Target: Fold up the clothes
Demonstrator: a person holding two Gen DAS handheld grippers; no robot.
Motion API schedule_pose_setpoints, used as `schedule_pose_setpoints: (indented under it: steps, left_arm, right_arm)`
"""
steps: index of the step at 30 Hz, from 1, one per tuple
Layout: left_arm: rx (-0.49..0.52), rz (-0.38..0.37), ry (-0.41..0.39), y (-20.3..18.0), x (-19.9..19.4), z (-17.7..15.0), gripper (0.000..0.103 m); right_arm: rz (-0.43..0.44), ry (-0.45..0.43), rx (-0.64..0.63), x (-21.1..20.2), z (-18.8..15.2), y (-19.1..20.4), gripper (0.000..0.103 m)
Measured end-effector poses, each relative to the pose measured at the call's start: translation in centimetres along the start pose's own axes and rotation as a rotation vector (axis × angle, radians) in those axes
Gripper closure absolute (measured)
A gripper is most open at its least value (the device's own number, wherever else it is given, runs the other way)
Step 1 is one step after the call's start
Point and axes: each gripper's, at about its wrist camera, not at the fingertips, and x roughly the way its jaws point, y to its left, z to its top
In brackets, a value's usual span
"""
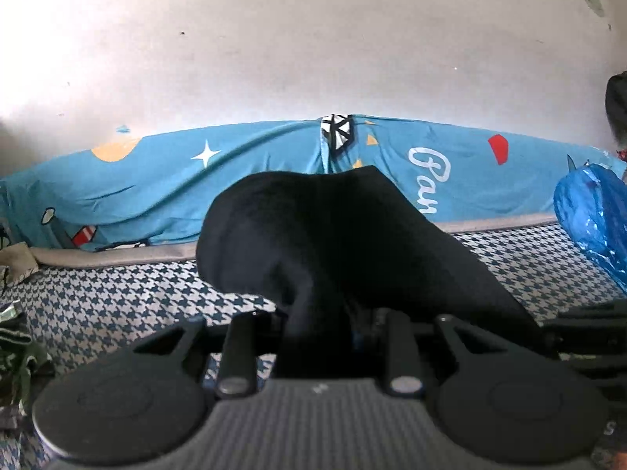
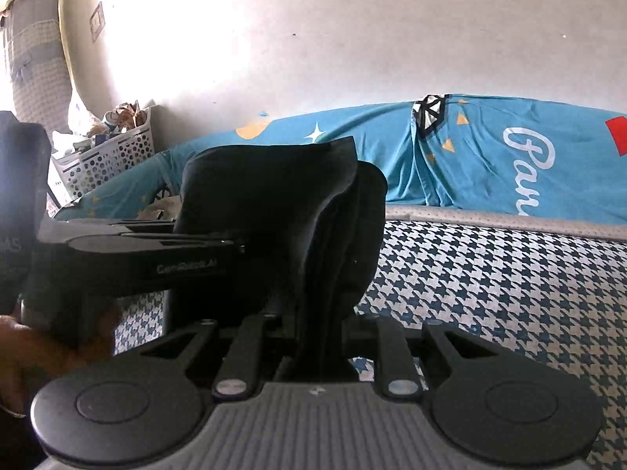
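We see both grippers clamped on one black garment (image 1: 333,235): the left gripper (image 1: 319,325) and right gripper (image 2: 319,337) hold it bunched in thick, layered folds, raised above the houndstooth bed surface (image 2: 490,274) near its far edge.

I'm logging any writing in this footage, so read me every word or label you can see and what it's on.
"Pan", white script, cut off: on the blue sheet.
"GenRobot.AI", faint, partly blurred: on the left gripper body.
"AS", cut off by the frame edge: on a dark device.
Nothing readable on the black cloth.
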Motion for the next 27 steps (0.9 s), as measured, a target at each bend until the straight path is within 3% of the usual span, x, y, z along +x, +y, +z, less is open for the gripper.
schedule_pose_setpoints:
  steps: [27]
  left_arm:
    - [-0.019, 0.055, -0.007, 1.4, 0.0, -0.5, 0.079]
  right_arm:
    - [0.019, -0.008, -0.001, 1.7, 0.3, 0.8, 0.084]
